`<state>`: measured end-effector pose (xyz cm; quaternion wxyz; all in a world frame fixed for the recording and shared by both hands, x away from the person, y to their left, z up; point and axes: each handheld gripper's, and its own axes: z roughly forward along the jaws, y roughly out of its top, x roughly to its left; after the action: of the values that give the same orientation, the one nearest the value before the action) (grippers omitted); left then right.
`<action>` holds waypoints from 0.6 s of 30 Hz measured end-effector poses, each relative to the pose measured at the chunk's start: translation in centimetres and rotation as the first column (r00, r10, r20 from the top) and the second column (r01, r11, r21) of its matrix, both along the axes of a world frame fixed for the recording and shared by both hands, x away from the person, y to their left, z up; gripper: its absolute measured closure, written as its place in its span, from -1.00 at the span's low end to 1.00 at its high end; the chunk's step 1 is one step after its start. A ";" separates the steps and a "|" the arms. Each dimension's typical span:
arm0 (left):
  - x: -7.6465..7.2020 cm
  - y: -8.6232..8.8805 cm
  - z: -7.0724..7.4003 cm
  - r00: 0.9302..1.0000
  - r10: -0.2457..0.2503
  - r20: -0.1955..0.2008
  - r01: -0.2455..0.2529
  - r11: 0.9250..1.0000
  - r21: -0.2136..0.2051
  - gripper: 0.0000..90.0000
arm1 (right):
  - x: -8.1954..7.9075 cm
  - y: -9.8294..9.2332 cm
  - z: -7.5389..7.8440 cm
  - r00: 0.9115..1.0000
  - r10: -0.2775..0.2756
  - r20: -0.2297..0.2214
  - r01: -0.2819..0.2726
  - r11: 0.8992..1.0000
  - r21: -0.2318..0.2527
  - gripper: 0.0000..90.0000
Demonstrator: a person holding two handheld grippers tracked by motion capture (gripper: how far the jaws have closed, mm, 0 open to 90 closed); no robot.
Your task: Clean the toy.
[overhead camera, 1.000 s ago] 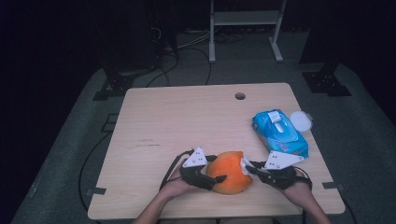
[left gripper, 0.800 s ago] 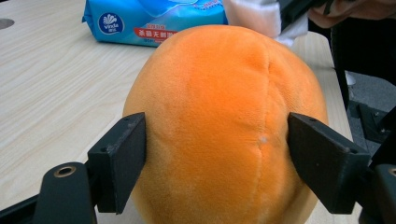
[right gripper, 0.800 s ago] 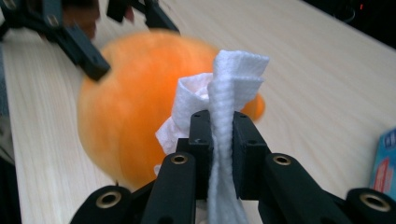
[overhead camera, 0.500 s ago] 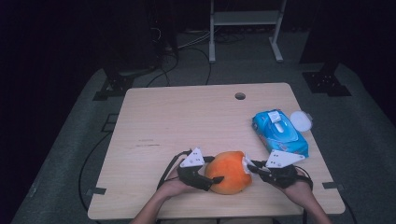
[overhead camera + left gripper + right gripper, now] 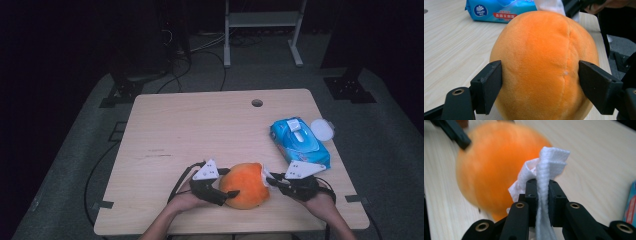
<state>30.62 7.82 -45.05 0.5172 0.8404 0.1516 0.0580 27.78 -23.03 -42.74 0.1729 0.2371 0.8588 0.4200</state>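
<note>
Wooden surface (image 5: 200,130), near edge, nothing shifted since the earlier frames: left hand-held gripper (image 5: 220,192) still clamps the orange plush (image 5: 245,185); right hand-held gripper (image 5: 274,181) stays clenched on a wipe (image 5: 544,170) touching the plush; wipe pack (image 5: 299,141) unmoved.

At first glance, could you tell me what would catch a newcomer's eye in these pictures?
The big orange plush ball at the near edge of the table stands out, clamped between the pads of the left gripper. Right beside it, the right gripper pinches a folded white wipe against the ball's side. Behind, on the right of the table, lies a blue pack of wet wipes with its round white lid flipped open.
</note>
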 end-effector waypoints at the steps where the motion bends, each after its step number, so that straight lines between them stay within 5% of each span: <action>1: 0.0 0.0 0.0 1.000 0.001 -0.002 -0.001 1.000 -0.005 -0.53 | 0.1 -0.2 -0.3 1.000 -0.005 -0.011 0.005 1.000 -0.013 0.76; 6: -0.4 -0.5 0.0 1.000 -0.011 0.020 0.011 1.000 0.011 -0.54 | 0.0 0.0 0.4 1.000 -0.011 0.016 0.011 1.000 -0.001 0.76; 8: -0.7 -0.8 -0.1 0.999 -0.030 0.041 0.029 0.999 0.019 -0.54 | 0.0 0.5 1.3 0.999 -0.001 0.039 -0.001 0.998 0.057 0.76; 12: -0.6 -0.7 -0.1 0.999 -0.029 0.034 0.029 1.000 0.013 -0.54 | 0.2 0.8 1.2 0.999 0.002 0.038 -0.004 0.999 0.046 0.76; 18: -0.5 -0.6 -0.1 1.000 -0.014 0.020 0.014 1.000 0.004 -0.54 | 0.4 -0.4 -0.4 1.000 -0.021 -0.023 0.021 1.000 -0.002 0.76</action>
<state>30.11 7.22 -45.14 0.5175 0.8418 0.1404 0.0630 28.22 -23.47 -43.16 0.1677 0.2505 0.8585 0.4148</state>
